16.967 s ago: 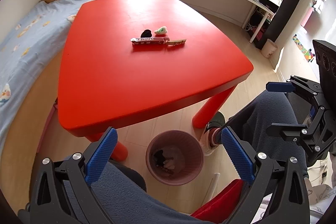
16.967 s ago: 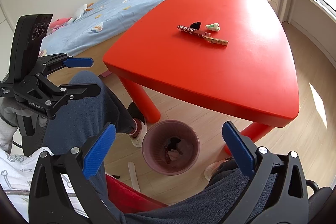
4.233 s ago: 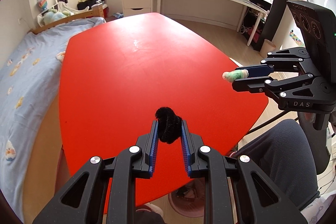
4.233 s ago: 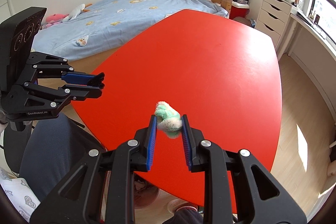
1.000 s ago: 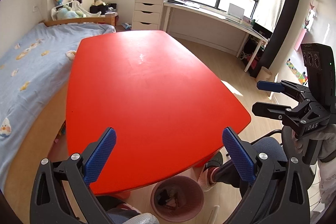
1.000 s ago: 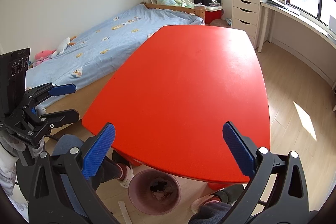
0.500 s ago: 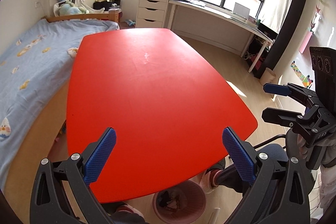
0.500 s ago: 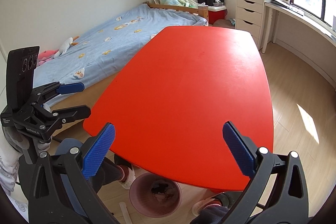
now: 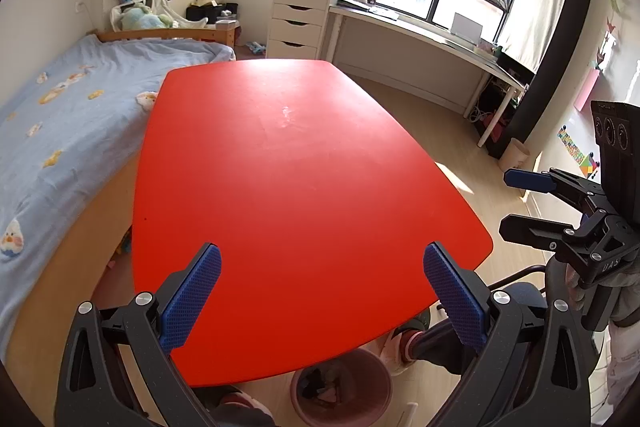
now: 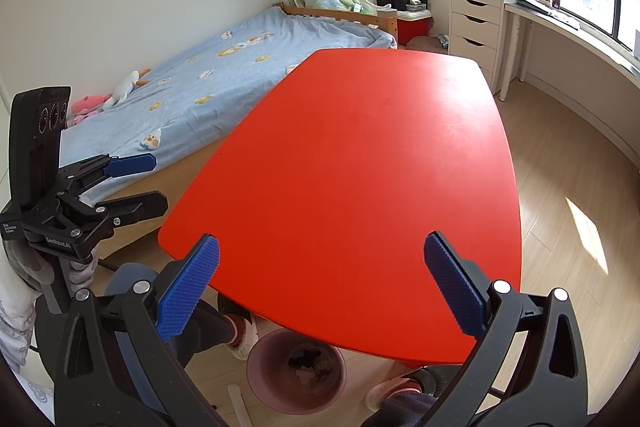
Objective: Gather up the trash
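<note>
A: What is the big red thing?

B: It's the bench [image 9: 304, 187]. Its top is smooth and shiny, with a small pale smudge [image 9: 287, 113] near the middle.

A: What is under it?

B: The wooden floor [image 10: 568, 227]. A pink bin [image 10: 295, 379] stands on the floor by the near edge of the bench, with dark bits of trash [image 10: 306, 357] inside.

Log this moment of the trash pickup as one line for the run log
left tool: open, holds nothing | right tool: open, holds nothing | red table: no trash seen | pink bin: on floor, scraps inside
</note>
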